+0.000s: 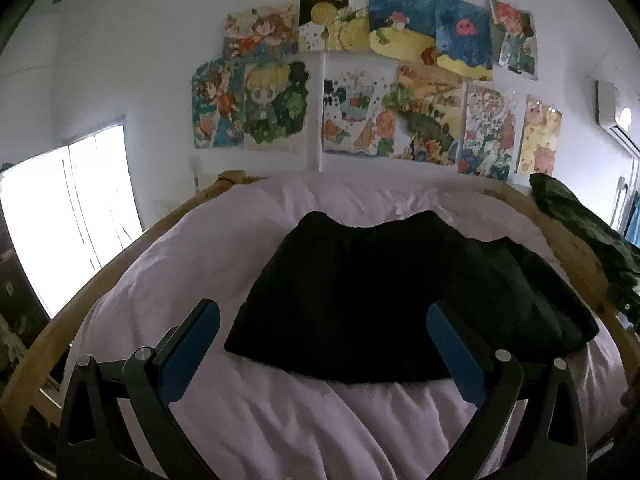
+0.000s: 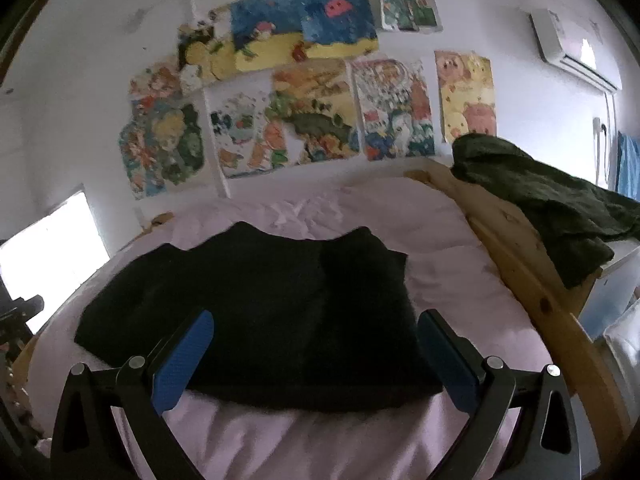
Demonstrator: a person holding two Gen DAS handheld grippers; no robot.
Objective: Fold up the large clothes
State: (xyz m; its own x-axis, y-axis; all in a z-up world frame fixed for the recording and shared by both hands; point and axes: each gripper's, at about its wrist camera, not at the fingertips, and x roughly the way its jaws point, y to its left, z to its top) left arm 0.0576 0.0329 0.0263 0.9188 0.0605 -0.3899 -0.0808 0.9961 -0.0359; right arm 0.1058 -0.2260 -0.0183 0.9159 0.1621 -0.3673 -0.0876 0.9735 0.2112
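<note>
A black garment (image 1: 384, 300) lies flat on the pale pink bed cover (image 1: 280, 420), its near hem towards me. It also shows in the right wrist view (image 2: 264, 312). My left gripper (image 1: 324, 316) is open and empty, its blue pads (image 1: 192, 348) held just above the near hem. My right gripper (image 2: 316, 324) is open and empty too, its blue pads (image 2: 184, 360) over the near hem, towards the garment's right side. Neither gripper holds the cloth.
A wooden bed frame (image 2: 532, 288) rims the mattress. A dark green cloth (image 2: 552, 196) hangs over its right rail, also in the left wrist view (image 1: 588, 228). Drawings (image 1: 360, 80) cover the white wall behind. A bright window (image 1: 68, 208) is at the left.
</note>
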